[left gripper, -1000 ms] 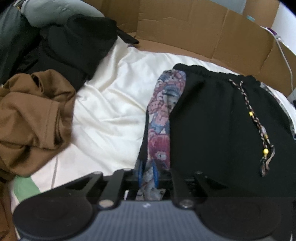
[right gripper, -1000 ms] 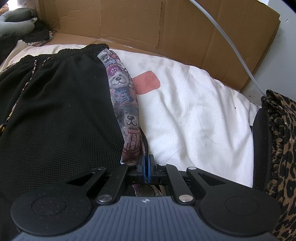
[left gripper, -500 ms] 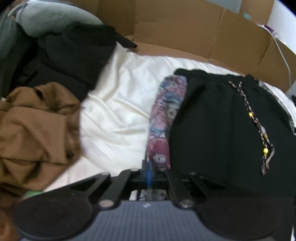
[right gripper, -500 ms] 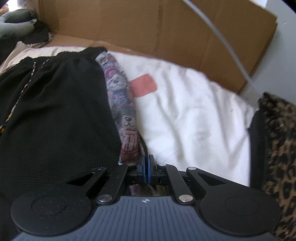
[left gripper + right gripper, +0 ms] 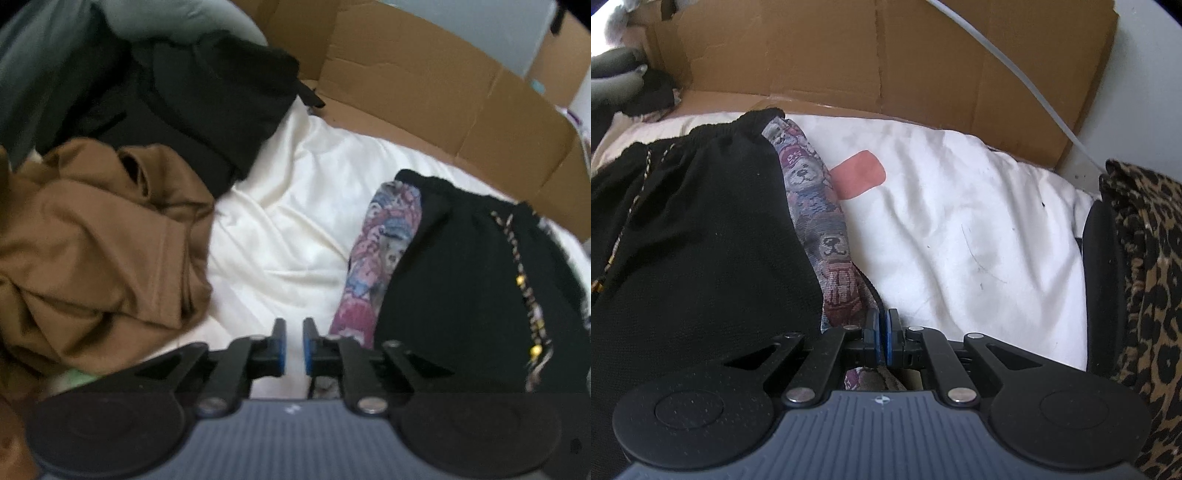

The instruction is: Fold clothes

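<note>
Black pants (image 5: 454, 295) with a bear-patterned side strip (image 5: 380, 251) and a beaded drawstring (image 5: 524, 269) lie flat on the white sheet (image 5: 288, 221). My left gripper (image 5: 294, 347) is open just left of the strip's near end, with only sheet showing between its blue pads. In the right wrist view the same black pants (image 5: 701, 240) fill the left, and their patterned strip (image 5: 827, 229) runs down into my right gripper (image 5: 882, 339). That gripper is shut on the strip's edge, with fabric bunched below its pads.
A brown garment (image 5: 96, 251) and black clothes (image 5: 207, 99) are heaped at the left. Cardboard walls (image 5: 886, 59) ring the bed's far side. A leopard-print cloth (image 5: 1145, 277) drapes over a dark chair back at the right, and a white cable (image 5: 1015, 74) hangs by the wall.
My left gripper opened, let go of the patterned strip and shifted left onto bare sheet. The right gripper stayed shut on the strip and barely moved.
</note>
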A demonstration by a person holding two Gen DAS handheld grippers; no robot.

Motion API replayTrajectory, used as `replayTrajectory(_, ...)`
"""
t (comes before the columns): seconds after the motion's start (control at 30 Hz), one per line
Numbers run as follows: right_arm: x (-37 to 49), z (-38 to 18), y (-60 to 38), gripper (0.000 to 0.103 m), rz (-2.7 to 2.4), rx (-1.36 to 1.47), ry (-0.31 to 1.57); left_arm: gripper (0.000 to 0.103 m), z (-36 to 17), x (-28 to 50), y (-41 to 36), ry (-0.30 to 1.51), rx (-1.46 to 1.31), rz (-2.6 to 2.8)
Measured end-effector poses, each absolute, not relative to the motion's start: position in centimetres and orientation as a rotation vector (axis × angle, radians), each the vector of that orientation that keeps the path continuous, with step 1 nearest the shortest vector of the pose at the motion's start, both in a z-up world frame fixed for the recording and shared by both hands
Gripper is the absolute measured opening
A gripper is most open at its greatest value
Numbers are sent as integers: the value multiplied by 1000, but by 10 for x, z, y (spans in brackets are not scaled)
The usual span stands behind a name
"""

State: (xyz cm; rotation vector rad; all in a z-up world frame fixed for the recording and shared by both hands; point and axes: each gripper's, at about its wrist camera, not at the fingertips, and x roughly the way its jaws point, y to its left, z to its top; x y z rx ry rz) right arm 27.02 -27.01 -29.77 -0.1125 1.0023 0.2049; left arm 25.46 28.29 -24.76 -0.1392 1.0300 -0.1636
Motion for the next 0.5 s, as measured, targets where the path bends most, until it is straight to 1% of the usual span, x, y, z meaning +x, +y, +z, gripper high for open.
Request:
replayTrajectory(0.2,269,-300,-268,1,213,-119,1006,13,-254,254,290,1040,-233,-176)
replayTrajectory(0.5,268,-301,-268,1,221,-127,1007,13,-260,253,285,1063,-235,-194)
